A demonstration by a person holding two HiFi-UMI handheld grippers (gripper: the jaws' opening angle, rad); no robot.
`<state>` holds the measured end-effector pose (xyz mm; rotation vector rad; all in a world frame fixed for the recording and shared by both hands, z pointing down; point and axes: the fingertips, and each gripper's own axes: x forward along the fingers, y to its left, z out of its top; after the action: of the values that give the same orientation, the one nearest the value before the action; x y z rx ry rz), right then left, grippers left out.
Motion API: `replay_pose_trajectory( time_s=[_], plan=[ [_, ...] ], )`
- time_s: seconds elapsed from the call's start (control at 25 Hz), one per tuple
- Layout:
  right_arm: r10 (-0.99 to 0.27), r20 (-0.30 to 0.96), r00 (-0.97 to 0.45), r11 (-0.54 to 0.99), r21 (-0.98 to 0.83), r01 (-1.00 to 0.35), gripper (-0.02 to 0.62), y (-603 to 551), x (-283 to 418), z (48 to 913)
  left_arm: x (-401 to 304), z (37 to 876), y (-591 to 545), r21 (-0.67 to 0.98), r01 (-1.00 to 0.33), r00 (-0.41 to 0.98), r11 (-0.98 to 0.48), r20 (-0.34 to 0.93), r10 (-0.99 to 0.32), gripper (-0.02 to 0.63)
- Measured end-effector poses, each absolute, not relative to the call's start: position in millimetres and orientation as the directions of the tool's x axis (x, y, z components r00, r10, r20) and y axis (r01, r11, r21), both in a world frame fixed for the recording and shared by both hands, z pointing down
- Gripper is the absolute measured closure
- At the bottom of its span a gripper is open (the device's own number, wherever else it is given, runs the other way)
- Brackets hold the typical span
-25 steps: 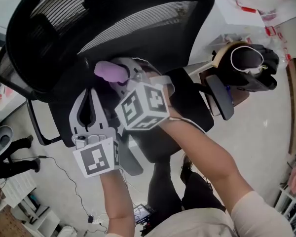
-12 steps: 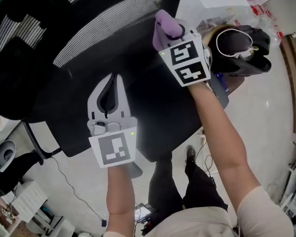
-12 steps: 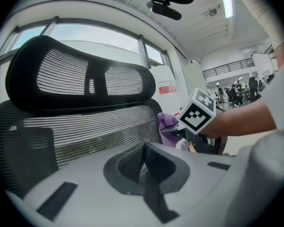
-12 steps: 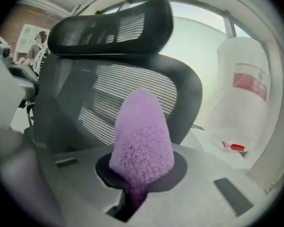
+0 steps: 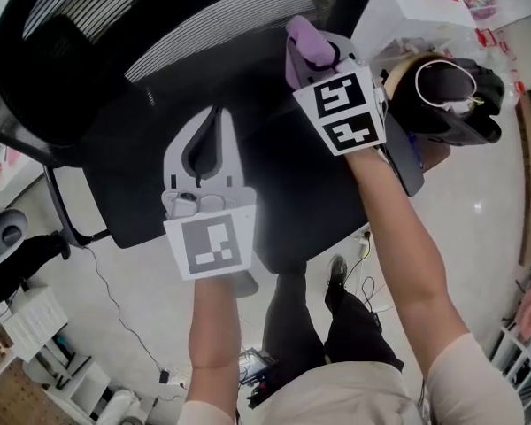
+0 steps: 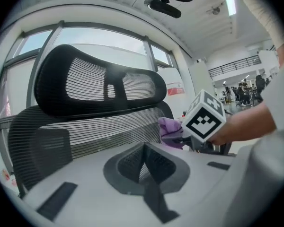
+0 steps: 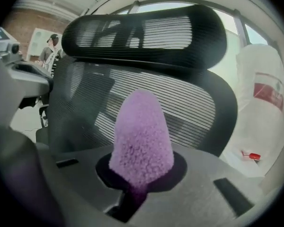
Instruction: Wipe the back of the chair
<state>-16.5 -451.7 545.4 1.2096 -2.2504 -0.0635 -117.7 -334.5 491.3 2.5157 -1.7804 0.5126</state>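
Cloth (image 5: 303,38), purple, pinched in right tool (image 5: 315,57), near mesh chair back (image 5: 203,29), left tool (image 5: 217,119) pressed together.

No legible text; red label (image 7: 268,91) on white bag (image 7: 255,131) seemingly printed, unreadable.

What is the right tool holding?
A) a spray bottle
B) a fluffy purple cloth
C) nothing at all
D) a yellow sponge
B: the right tool is shut on a fluffy purple cloth, which sticks up from between its jaws.
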Motion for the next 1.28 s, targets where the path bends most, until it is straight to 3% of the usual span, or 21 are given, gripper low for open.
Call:
replay_pose_trajectory(
  time_s=[0.2, 0.36, 0.52, 0.84, 1.28],
  plan=[
    [-0.675, 0.474, -0.566, 0.721, 0.261, -0.642, 0.571, -410, -102, 549, -168, 487, -311, -0.18, -0.957, 0.174, -0.228, 0.274, -0.946, 0.6],
    [-0.54, 0.485, -0.687, 0.841, 0.283, -0.461, 0.571, -361, -196, 540, -216, 473, -291, -0.19, -0.972, 0.089, -0.141, 0.258, -0.962, 0.6],
    [-0.455, 0.513, -0.728, 0.89, 0.278, -0.361, 0.569, -331, -242, 532, -254, 445, -268, -0.209, -0.976, 0.02, -0.068, 0.227, -0.974, 0.6],
    [-0.502, 0.461, -0.732, 0.864, 0.307, -0.399, 0.569, -301, -216, 459, -264, 370, -234, -0.268, -0.963, 0.0, -0.04, 0.145, -0.989, 0.6],
    [-0.593, 0.334, -0.732, 0.801, 0.339, -0.494, 0.569, -242, -116, 329, -188, 270, -177, -0.303, -0.948, 0.067, -0.093, 0.095, -0.993, 0.6]
  ],
)
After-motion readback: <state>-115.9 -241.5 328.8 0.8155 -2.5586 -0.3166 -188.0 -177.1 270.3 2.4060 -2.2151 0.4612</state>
